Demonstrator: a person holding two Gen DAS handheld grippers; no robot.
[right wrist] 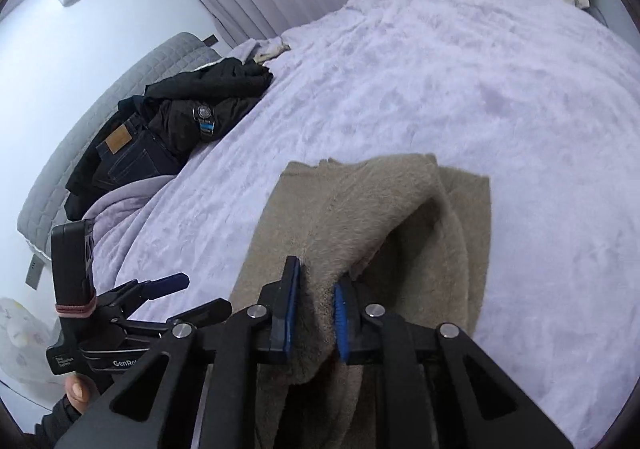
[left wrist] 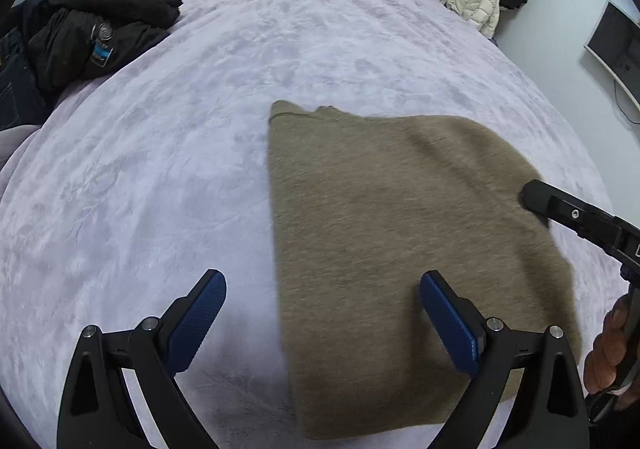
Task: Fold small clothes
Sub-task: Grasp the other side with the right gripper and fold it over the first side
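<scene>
Between the blue pads of the right hand-held gripper (right wrist: 316,313), nearest the right wrist camera, a thick bunch of the tan fleece garment (right wrist: 360,217) is pinched, the fingers clamped on it with the cloth bulging out on both sides. From that pinch the fabric rises into a raised, rolled-over flap, while the rest lies flat on the lilac bed cover (right wrist: 460,89).

The left hand-held gripper (left wrist: 322,313) hangs just above the garment's near left edge with its fingers spread wide and nothing between them; one pad is over the cloth, the other over bare cover.

The garment looks light, soft and limp, with a fuzzy pile that should grip the pads well and not slip. It will drape and sag rather than hold a crease, so a single-point lift is likely to let the loose corners trail. The sensible holds are the edges and corners: the left edge below the open fingers, and the hem the right side already has. How many layers sit in the right pinch is hard to judge from here.

Farther off, dark jackets and jeans (right wrist: 168,137) are heaped at the bed's far left.
</scene>
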